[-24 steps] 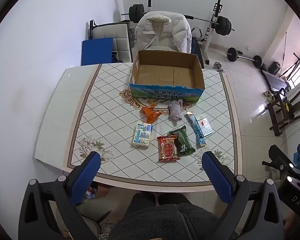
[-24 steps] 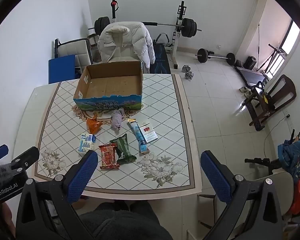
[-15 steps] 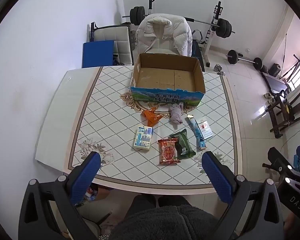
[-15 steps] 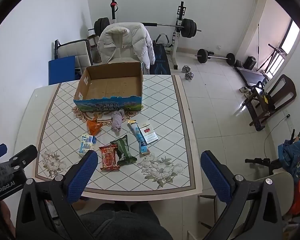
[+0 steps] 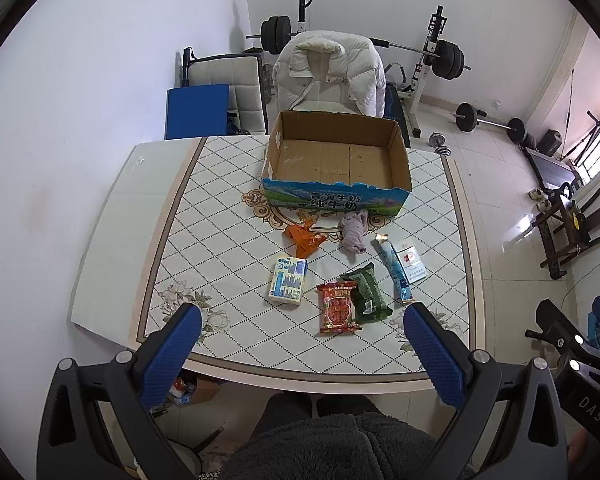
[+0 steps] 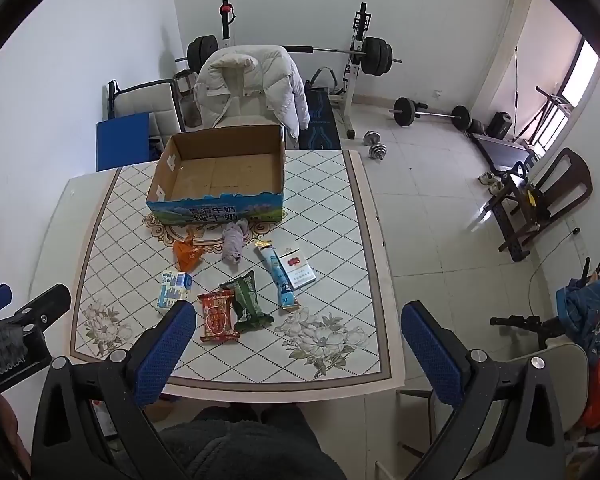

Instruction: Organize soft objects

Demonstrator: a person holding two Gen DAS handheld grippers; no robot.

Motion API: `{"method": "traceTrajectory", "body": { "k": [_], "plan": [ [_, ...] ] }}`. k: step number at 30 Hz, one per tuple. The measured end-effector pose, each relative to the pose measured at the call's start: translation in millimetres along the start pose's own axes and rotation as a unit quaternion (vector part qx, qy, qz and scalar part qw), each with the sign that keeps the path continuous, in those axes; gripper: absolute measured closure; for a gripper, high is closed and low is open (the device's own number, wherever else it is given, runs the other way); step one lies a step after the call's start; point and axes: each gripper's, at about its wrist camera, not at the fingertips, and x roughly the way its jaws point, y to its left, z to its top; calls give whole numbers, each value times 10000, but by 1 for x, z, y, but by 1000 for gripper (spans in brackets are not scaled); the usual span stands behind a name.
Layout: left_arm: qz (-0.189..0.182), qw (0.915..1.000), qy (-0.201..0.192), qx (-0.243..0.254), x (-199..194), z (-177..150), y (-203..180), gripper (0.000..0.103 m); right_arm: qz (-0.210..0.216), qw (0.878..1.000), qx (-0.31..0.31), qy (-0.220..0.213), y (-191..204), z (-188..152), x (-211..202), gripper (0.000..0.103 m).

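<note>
Seven items (image 5: 288, 286), one cardboard box (image 5: 336, 160)

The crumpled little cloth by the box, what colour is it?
The cloth is pale lilac-grey, clearest in the left wrist view.

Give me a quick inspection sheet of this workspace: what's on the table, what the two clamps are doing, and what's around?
Surface: tiled-pattern table, objects grouped near its middle.
Job's things: empty cardboard box; in front of it an orange pouch and a lilac cloth; nearer, a tissue pack, red snack bag with a green snack bag overlapping its edge, blue tube, cigarette pack.
Clutter: nothing seen beyond these.
Grippers: left gripper and right gripper both open, empty, above the near edge.
Cables: one on the floor at far right.
Surroundings: white jacket on a chair, barbell rack.
</note>
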Motion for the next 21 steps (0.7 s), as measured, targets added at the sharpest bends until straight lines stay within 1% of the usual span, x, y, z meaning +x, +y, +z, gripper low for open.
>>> {"method": "traceTrajectory", "body": {
  "k": [21],
  "plan": [
    [-13,10000,86,21,4,0,-1,0,28,10000,-19,16,-1,-3,-2,0]
  ]
}}
